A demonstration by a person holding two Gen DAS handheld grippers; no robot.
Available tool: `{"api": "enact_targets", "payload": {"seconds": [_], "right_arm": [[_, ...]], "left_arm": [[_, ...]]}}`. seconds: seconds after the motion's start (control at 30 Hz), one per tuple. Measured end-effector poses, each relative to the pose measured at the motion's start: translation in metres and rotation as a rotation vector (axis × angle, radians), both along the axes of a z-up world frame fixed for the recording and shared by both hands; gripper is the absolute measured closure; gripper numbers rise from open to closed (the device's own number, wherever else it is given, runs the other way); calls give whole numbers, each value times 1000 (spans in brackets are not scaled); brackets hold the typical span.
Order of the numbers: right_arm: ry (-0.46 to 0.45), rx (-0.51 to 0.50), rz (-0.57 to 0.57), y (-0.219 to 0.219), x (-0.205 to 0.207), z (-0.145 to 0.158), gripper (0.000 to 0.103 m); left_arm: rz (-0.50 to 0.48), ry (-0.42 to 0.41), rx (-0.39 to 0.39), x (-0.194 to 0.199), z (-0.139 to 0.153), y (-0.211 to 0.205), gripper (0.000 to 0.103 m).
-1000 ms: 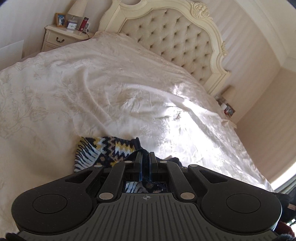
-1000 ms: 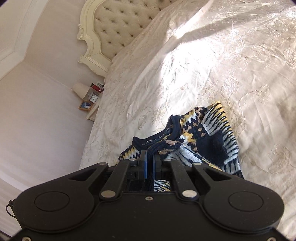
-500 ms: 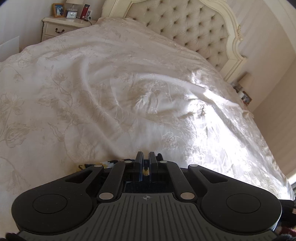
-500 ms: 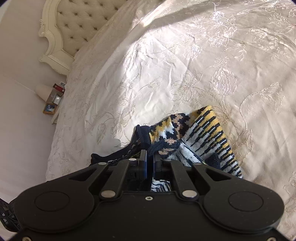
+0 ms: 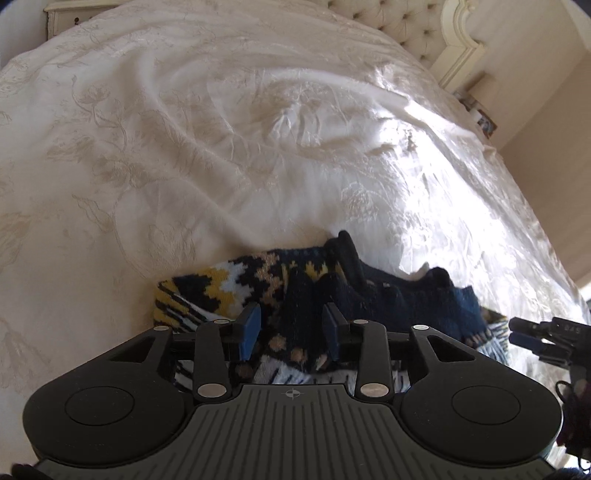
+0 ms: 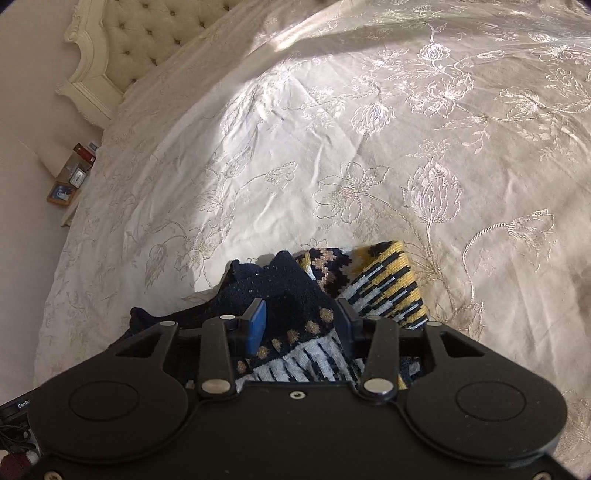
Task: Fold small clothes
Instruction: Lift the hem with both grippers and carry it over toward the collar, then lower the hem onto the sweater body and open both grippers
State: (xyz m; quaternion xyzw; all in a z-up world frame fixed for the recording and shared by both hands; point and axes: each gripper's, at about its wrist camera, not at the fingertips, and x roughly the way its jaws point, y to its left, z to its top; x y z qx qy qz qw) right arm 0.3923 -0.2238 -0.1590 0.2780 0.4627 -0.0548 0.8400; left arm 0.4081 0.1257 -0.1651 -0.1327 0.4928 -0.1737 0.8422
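Now the patterned knit garment (image 5: 295, 291) is lying in a loose heap on the cream embroidered bedspread (image 5: 221, 166), near the foot end and well apart from the tufted headboard (image 6: 147, 33). Its navy, yellow and white bands are bunching up, with a dark navy part (image 6: 266, 288) folding over the striped section (image 6: 384, 284).

Both tools are letting go. Half a second ago each pair of jaws was pinched together on the knit; now the left gripper (image 5: 291, 326) is standing with its blue pads (image 5: 251, 325) spread wide and fabric merely sitting loose between them, and the right gripper (image 6: 301, 321) is showing the same, its pads parted around the dotted band without clamping it. The garment, which a moment ago was being carried and was partly out of the left view, is now resting under its own weight. By my judgement this is marking the end of a lay-down or a fold pass: the piece is being released, but it is looking rumpled rather than flat, so smoothing and a fresh grasp at an edge are probably coming next.

As for writing, little is readable. Pale characters are showing on the other tool (image 5: 546, 336) at the right edge of the left view, too blurred to make out. In the right view, "Gen" is beginning a label (image 6: 22, 404) at the lower left, the rest being cut off. Items on the nightstand (image 6: 72, 177) are too small to read.
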Motion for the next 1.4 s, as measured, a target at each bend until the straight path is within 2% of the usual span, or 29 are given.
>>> {"api": "enact_targets", "payload": {"seconds": [0.07, 0.2, 0.5, 0.7, 0.73, 0.77, 0.8, 0.83, 1.0, 1.07, 1.17, 1.33, 1.4], "right_arm": [[14, -18, 18, 2, -2, -2, 47], [32, -62, 78, 7, 1, -4, 47], [44, -172, 291, 12, 40, -20, 43], [59, -142, 385, 13, 60, -39, 41], [60, -138, 396, 13, 62, -40, 42], [57, -138, 405, 14, 62, -40, 47], [51, -140, 412, 14, 62, -39, 71], [41, -138, 421, 15, 60, -36, 88], [-85, -124, 456, 16, 42, 1, 87], [-129, -139, 460, 14, 40, 16, 87], [-125, -153, 452, 11, 52, 17, 87], [-39, -166, 442, 14, 81, -20, 87], [6, -170, 445, 16, 88, -34, 84]], "left_arm": [[-33, 38, 8, 2, -10, -5, 66], [-40, 59, 59, 4, -21, -12, 66], [28, 82, 27, 22, -30, -15, 66], [41, 81, 56, 27, -36, -25, 67], [41, 70, 65, 25, -35, -27, 78], [40, 49, 69, 22, -33, -28, 97], [44, 31, 71, 18, -30, -30, 98], [58, 11, 75, 13, -26, -31, 98], [118, -176, 122, -21, 14, -36, 98], [116, -214, 144, -22, 25, -38, 98], [107, -198, 165, -4, 24, -41, 98], [84, -170, 246, 27, -1, -57, 97], [47, -114, 310, 36, -17, -65, 95]]}}
